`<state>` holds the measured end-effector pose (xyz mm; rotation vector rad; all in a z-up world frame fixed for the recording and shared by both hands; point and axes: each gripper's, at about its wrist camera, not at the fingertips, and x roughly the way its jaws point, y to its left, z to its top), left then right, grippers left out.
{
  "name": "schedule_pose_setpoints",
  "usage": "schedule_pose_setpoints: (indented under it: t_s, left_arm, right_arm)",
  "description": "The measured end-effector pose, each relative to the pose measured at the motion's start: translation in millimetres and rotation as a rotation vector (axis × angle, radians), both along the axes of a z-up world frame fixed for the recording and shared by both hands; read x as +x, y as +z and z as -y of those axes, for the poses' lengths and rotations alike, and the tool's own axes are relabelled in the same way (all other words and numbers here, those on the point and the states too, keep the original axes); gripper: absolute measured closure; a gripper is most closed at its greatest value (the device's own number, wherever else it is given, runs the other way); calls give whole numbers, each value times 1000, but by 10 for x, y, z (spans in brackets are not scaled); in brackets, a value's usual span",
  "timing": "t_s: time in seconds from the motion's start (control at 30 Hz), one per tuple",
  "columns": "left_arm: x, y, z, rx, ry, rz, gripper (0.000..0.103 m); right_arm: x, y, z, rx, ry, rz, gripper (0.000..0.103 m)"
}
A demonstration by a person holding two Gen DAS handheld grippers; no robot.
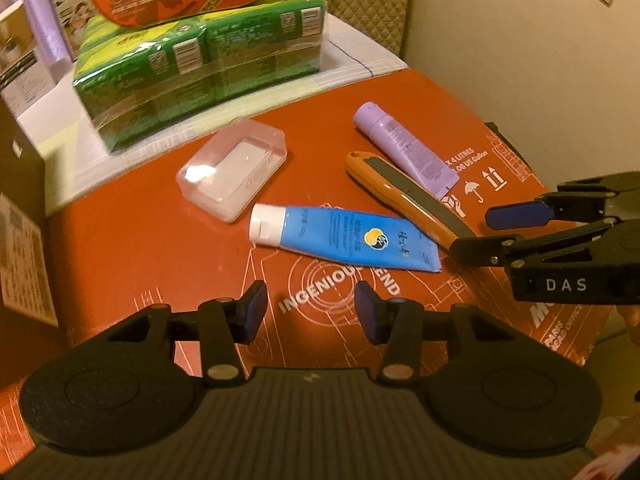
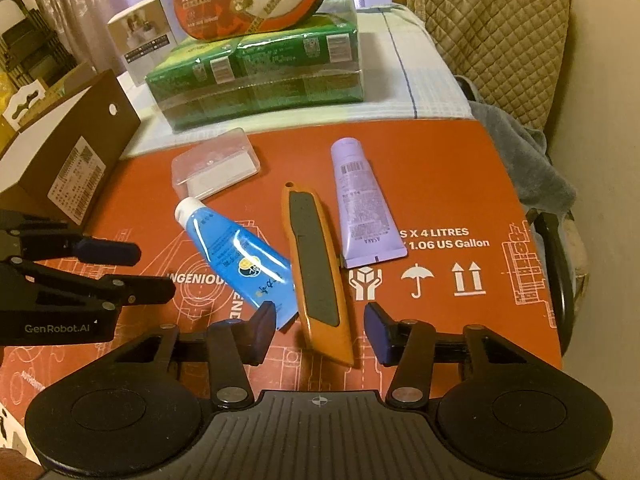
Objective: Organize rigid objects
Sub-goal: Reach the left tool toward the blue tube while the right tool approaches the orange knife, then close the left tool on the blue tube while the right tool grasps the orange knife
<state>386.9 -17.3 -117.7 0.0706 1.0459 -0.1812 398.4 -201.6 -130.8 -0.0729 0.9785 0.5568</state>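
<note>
Both grippers, left (image 1: 310, 308) and right (image 2: 320, 332), hover spread and empty over the red box's (image 2: 460, 184) near edge. The knife (image 2: 316, 268) lies mid-box between blue tube (image 2: 236, 256) and lilac tube (image 2: 362, 204), possibly touching both. Farther, a clear case (image 2: 214, 168) by the far edge.

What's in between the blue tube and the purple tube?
The orange utility knife lies between the blue tube and the purple tube, clearest in the right wrist view.
</note>
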Motion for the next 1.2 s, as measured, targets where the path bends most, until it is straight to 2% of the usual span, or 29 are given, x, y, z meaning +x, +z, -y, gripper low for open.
schedule_pose_setpoints:
  t_s: [0.23,0.27,0.37,0.53,0.77,0.97,1.2]
  left_arm:
    - [128,21,7,38,-108,63,56]
    - [149,32,3,40,-122,73,54]
    - [203,61,13,49,-174,101,50]
    - [279,44,93,65,-276,113,50]
    - [440,-83,177,84,-393,99,50]
    - [589,-224,211,102,-463,42,49]
    - [458,-225,180,75,-518,-2,50]
  right_arm:
    - [79,-93,-34,-9,0,-7,59]
    - [81,-101,-36,-10,1,-9,61]
    - [87,-141,-43,-20,7,-16,76]
    - [10,-144,-49,-37,29,1,77]
    - [-194,-129,128,-44,7,-14,77]
    - [-327,-114,427,-69,-112,-28,77]
    - [-464,-94,635,-64,-189,-46,77]
